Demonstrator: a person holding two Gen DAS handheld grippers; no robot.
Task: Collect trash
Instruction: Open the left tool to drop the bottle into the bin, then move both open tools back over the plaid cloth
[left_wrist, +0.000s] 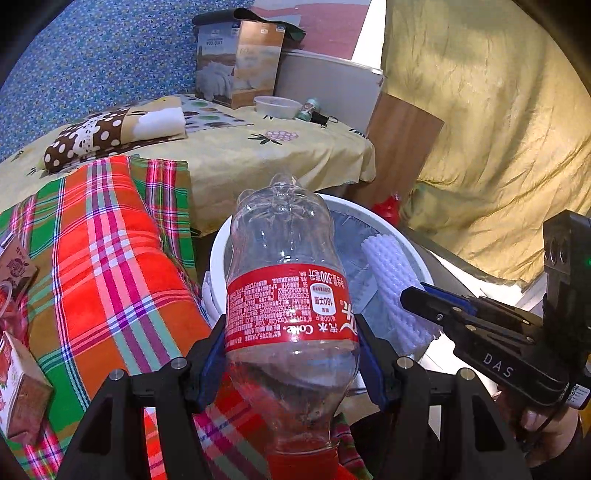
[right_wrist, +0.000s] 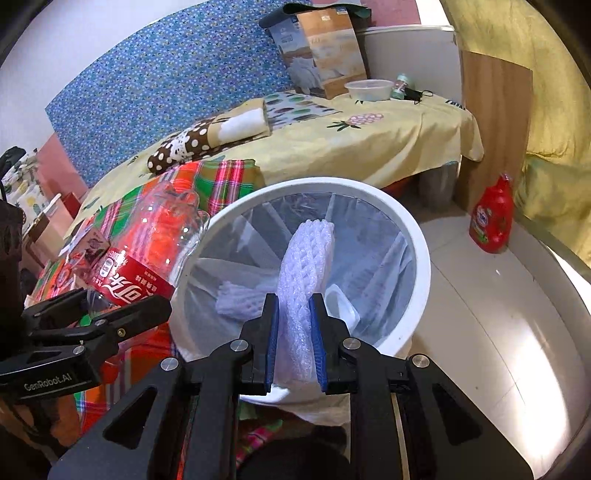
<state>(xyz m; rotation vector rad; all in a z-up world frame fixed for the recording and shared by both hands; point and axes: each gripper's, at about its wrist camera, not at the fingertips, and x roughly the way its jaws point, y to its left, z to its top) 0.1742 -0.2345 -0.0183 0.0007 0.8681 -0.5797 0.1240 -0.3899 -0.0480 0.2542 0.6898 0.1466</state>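
My left gripper (left_wrist: 291, 354) is shut on an empty clear Coke bottle (left_wrist: 288, 266) with a red label, held over the near rim of a white trash bin (left_wrist: 218, 251). The bottle (right_wrist: 147, 254) and left gripper (right_wrist: 122, 314) also show in the right wrist view, beside the bin's left rim. My right gripper (right_wrist: 293, 332) is shut on a white foam net sleeve (right_wrist: 306, 254), held over the bin (right_wrist: 417, 236), which is lined with a clear bag. The right gripper (left_wrist: 417, 299) and sleeve (left_wrist: 391, 280) show in the left wrist view.
A plaid blanket (left_wrist: 110, 251) lies on the bed with cartons (left_wrist: 22, 398) at the left. A red detergent bottle (right_wrist: 493, 221) stands on the tiled floor by a wooden board (right_wrist: 495, 122). A plastic bowl (right_wrist: 369, 89) and quilt box (right_wrist: 325, 48) sit at the bed's far end.
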